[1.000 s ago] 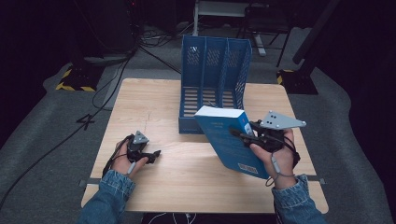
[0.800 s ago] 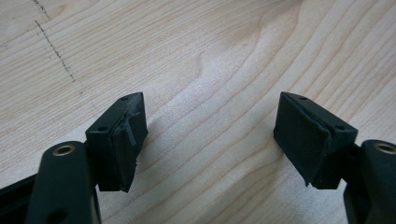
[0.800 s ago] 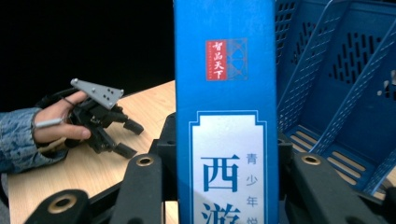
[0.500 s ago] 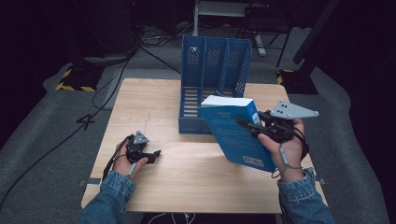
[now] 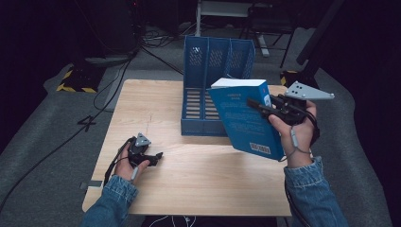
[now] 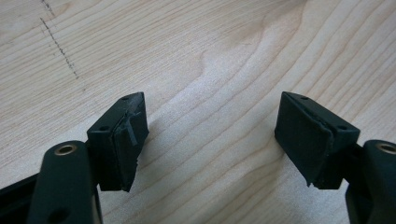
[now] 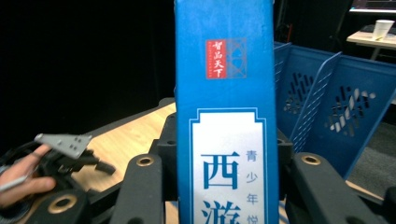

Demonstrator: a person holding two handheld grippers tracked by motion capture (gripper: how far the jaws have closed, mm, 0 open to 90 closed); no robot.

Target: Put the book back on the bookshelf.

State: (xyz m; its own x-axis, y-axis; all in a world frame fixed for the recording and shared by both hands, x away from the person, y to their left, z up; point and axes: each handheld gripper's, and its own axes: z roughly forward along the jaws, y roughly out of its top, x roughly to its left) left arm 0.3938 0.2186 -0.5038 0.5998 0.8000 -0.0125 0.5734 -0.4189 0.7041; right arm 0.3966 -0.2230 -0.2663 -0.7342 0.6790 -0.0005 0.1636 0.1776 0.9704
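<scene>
The right gripper has its jaws clamped on a thick blue book, one on each cover, and the book hangs tilted in the air above the right half of the table, its white page edges facing up and its barcode corner lowest. In the right gripper view the book's spine stands straight up between the two black jaws, showing a red label near the top and a white panel with blue characters below. Just behind the book sits the blue file rack, standing at the far middle of the table with its slotted compartments open toward the person; the book is in front of it, touching none of its dividers as far as I can tell. Over on the near left, the left gripper rests low on the wood in the person's hand, and the left gripper view shows its jaws spread apart with bare table grain between the pads.
</scene>
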